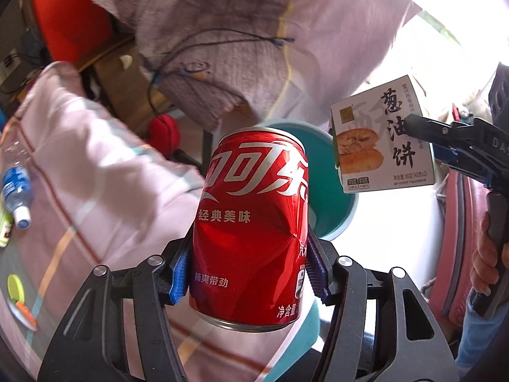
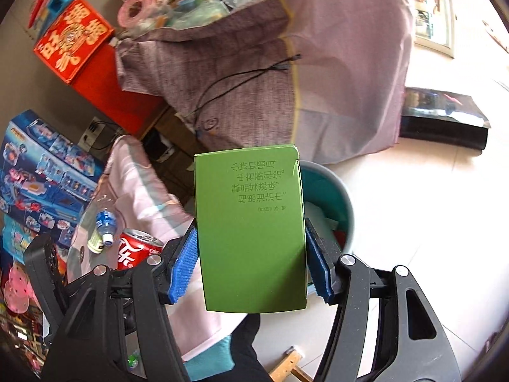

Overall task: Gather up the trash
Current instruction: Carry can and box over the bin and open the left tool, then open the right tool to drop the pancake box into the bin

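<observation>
My left gripper (image 1: 249, 272) is shut on a dented red cola can (image 1: 254, 219), held upright in the air in front of a teal bin (image 1: 331, 203). The can (image 2: 136, 248) also shows at lower left in the right wrist view. My right gripper (image 2: 251, 269) is shut on a snack box (image 2: 251, 229), whose green side faces the camera, held just left of and above the teal bin (image 2: 334, 197), which holds some trash. In the left wrist view the box's white printed face (image 1: 381, 140) hangs above the bin's right rim, with the right gripper (image 1: 410, 127) gripping it.
A plastic water bottle (image 1: 16, 187) and a small green-white container (image 1: 4, 229) lie on the pink striped cloth (image 1: 95, 165) at left. A grey-purple cloth (image 2: 270, 79) drapes behind the bin. Toy boxes (image 2: 41, 172) and a red box (image 2: 76, 41) stand at left. The floor (image 2: 429, 222) is white tile.
</observation>
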`<state>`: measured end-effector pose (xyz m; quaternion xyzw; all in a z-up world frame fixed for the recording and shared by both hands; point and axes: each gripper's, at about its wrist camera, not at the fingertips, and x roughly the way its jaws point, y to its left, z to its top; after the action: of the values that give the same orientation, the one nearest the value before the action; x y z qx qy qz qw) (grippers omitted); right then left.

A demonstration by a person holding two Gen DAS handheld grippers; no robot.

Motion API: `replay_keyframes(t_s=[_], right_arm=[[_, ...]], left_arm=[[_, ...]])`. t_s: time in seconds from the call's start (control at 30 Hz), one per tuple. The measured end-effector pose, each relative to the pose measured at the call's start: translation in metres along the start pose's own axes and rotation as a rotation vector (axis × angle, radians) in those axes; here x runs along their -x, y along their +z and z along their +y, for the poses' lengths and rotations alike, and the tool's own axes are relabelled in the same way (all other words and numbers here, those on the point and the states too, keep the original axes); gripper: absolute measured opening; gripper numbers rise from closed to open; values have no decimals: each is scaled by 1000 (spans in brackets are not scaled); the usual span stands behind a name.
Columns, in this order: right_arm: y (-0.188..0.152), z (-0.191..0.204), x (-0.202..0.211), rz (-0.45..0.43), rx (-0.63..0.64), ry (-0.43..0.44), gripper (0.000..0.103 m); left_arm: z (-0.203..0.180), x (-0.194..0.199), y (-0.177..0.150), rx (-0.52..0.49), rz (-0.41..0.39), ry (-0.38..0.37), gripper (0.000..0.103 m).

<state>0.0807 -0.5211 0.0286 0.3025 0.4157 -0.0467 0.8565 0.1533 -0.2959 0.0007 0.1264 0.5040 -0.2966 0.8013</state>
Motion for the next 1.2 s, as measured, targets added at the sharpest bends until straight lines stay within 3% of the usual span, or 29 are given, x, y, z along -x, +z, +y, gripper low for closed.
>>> replay_keyframes(t_s=[0.27, 0.5, 0.6, 0.67, 0.83, 1.0, 1.2], right_arm=[[8, -16, -13, 28, -19, -48, 59], [17, -19, -34, 60, -17, -80, 59], [19, -19, -42, 75, -16, -85, 59], [21, -18, -48, 83, -18, -87, 59], [22, -13, -59, 105, -12, -84, 59], [20, -4, -68, 141, -25, -48, 67], [17, 0, -64, 132, -17, -64, 69]], left_arm=[[-21, -47, 22, -20, 62, -32, 62], [-15, -74, 30, 15, 98, -46, 68], [-9, -76, 27, 25, 104, -55, 70], [-5, -75, 23, 41, 105, -57, 80], [3, -69, 19, 67, 87, -66, 87], [7, -64, 17, 79, 87, -74, 88], [7, -61, 10, 78, 92, -76, 90]])
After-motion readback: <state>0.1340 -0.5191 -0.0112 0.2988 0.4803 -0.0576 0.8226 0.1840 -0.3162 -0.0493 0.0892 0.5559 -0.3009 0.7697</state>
